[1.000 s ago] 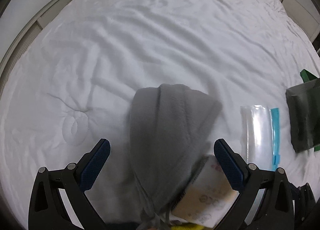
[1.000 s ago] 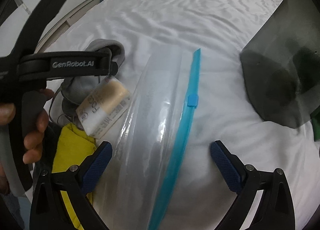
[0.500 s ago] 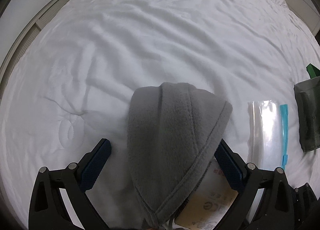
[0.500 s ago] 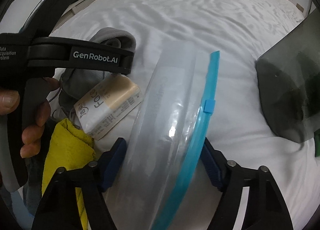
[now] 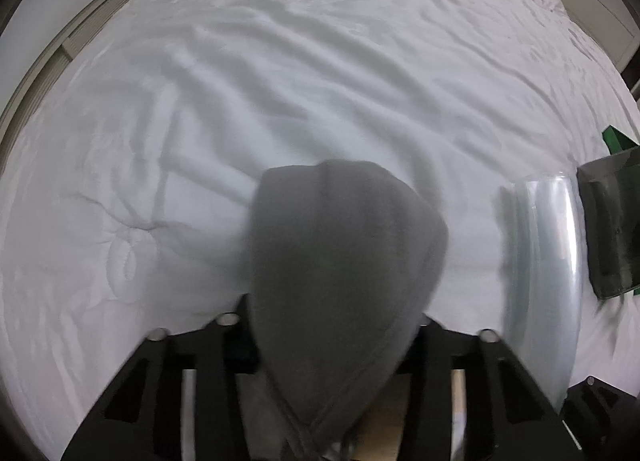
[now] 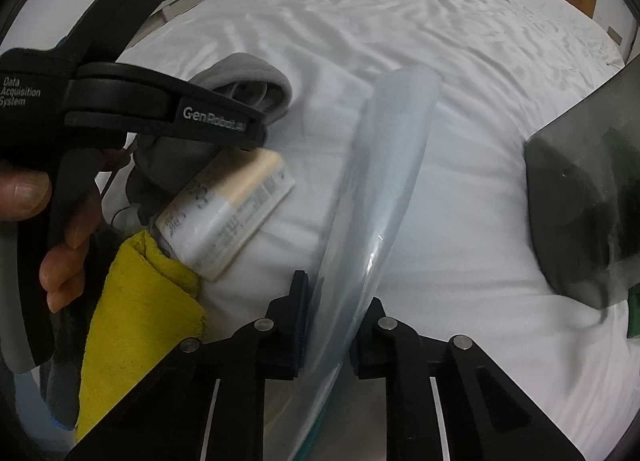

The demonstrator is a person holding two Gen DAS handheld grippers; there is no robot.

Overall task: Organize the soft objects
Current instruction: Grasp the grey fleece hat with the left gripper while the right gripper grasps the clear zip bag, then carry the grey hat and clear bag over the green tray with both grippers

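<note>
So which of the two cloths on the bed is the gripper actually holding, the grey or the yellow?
The grey cloth, clamped in the left gripper. The yellow cloth lies loose on the bed, untouched by either gripper.

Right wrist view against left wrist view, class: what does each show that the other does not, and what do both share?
Only the right wrist view shows the yellow cloth, the paper label, a hand and the right gripper shut on the clear bag. Only the left wrist view shows the left gripper head-on, its jaws having just closed on the grey fleece. Both show fleece, bag, white bedcover and dark pouch.
</note>
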